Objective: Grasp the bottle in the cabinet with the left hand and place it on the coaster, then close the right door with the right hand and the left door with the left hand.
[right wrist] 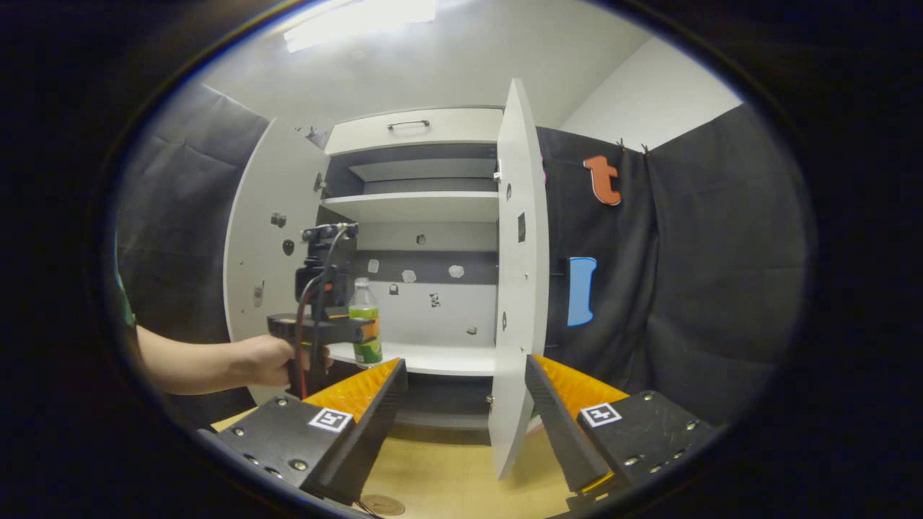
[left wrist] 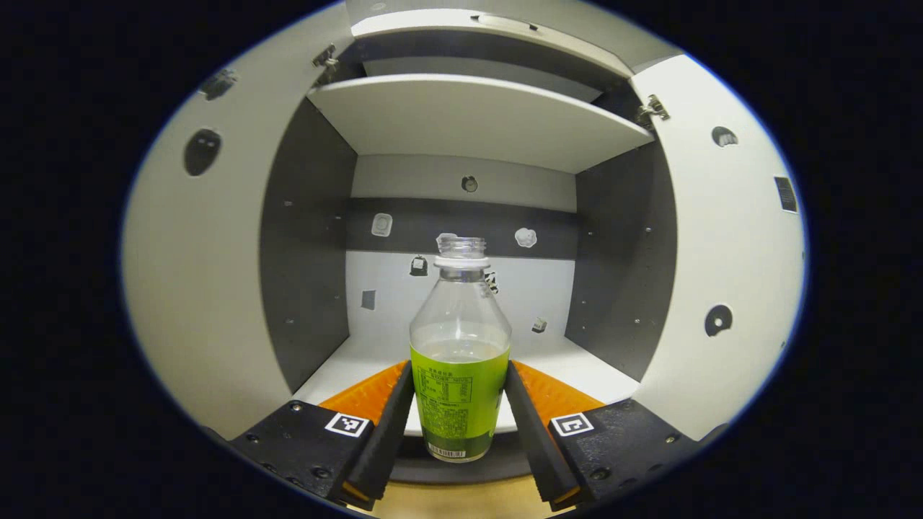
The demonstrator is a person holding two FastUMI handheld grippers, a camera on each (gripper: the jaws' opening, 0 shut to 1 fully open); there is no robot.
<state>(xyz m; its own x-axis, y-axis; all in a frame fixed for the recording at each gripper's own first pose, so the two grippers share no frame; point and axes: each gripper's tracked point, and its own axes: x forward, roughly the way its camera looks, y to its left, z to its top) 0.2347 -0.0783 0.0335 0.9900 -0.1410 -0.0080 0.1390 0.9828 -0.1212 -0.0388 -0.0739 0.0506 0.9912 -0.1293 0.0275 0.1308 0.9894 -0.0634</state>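
Green-labelled and uncapped, the clear plastic bottle (left wrist: 460,360) stands upright at the front edge of the cabinet's bottom shelf (left wrist: 577,364), a pale liquid reaching to just above its label. In the left gripper view, the left tongs (left wrist: 460,375) sit on either side of the bottle at label height, both fingers (left wrist: 393,418) close against its sides; whether they are already pressing on it or only touching cannot be told. White doors hang open on both sides: the left door (left wrist: 195,288) and the right door (left wrist: 721,252), each with hinges at the top and dark stickers on its inner face. A second white shelf (left wrist: 476,115) spans the cabinet above, and small stickers dot the grey-and-white back panel (left wrist: 433,288).

From the right gripper view, farther back, a person's hand (right wrist: 263,360) grips the handle of the left device, which reaches into the cabinet at the bottle (right wrist: 365,324). The right tongs (right wrist: 465,375) are spread wide and grasp nothing, hovering above the wooden counter (right wrist: 447,468), with the edge of the open right door (right wrist: 515,288) standing between its fingers. A round brown coaster (right wrist: 382,504) lies on the counter at the near edge, well apart from the bottle.
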